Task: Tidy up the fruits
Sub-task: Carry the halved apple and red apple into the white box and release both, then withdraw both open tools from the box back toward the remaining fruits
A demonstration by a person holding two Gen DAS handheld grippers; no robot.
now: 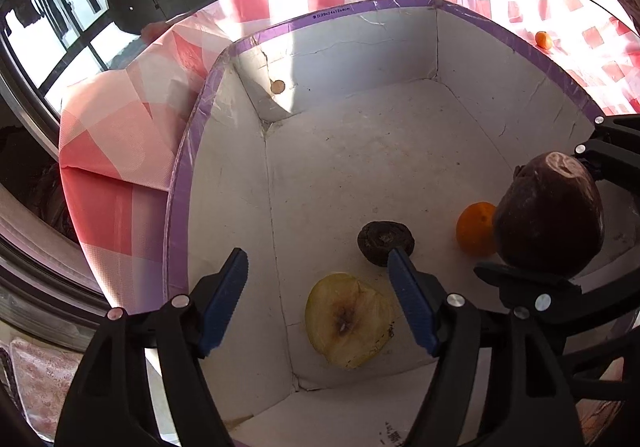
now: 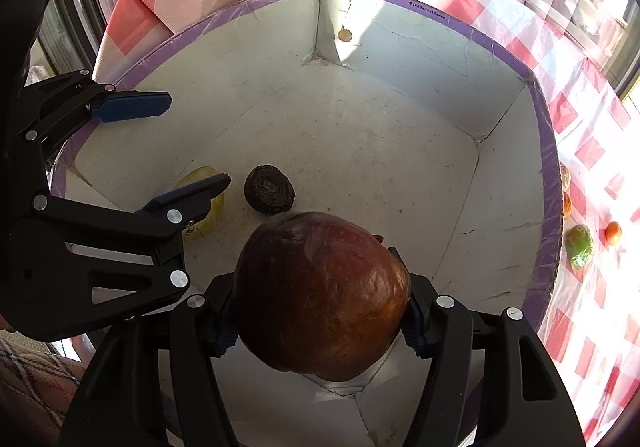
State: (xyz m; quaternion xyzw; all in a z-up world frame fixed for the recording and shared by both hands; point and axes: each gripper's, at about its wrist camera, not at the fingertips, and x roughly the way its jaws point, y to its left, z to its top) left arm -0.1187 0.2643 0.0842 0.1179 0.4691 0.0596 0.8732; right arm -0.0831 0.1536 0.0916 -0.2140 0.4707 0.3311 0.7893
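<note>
White box (image 1: pixel 360 151) with purple rim held 3 fruits. Large dark red fruit (image 2: pixel 320 295) clamped between right gripper (image 2: pixel 320 321) pads above box floor, likely for release inside. Left gripper (image 1: pixel 320 299) jaws apart, empty; yellow-green half fruit (image 1: pixel 346 321) just below them, probably freshly set down. Shrivelled dark fruit (image 1: pixel 385 238) at right fingertip, small orange (image 1: pixel 475 229) beyond.

The box (image 1: pixel 436 47) sits on the tablecloth (image 1: pixel 120 175), and on its floor lie a halved fruit (image 1: pixel 346 321), a shrivelled fruit (image 1: pixel 384 237) at its 1 o'clock, and an orange (image 1: pixel 476 229) at 3 o'clock of the shrivelled one. The left gripper (image 1: pixel 320 299) hangs over the halved fruit, while the right gripper (image 2: pixel 320 327), at 3 o'clock of the left, holds a large fruit (image 2: pixel 320 295) above the floor. Outside the box, small fruits (image 2: pixel 580 247) lie on the cloth at 3 o'clock in the right view.
</note>
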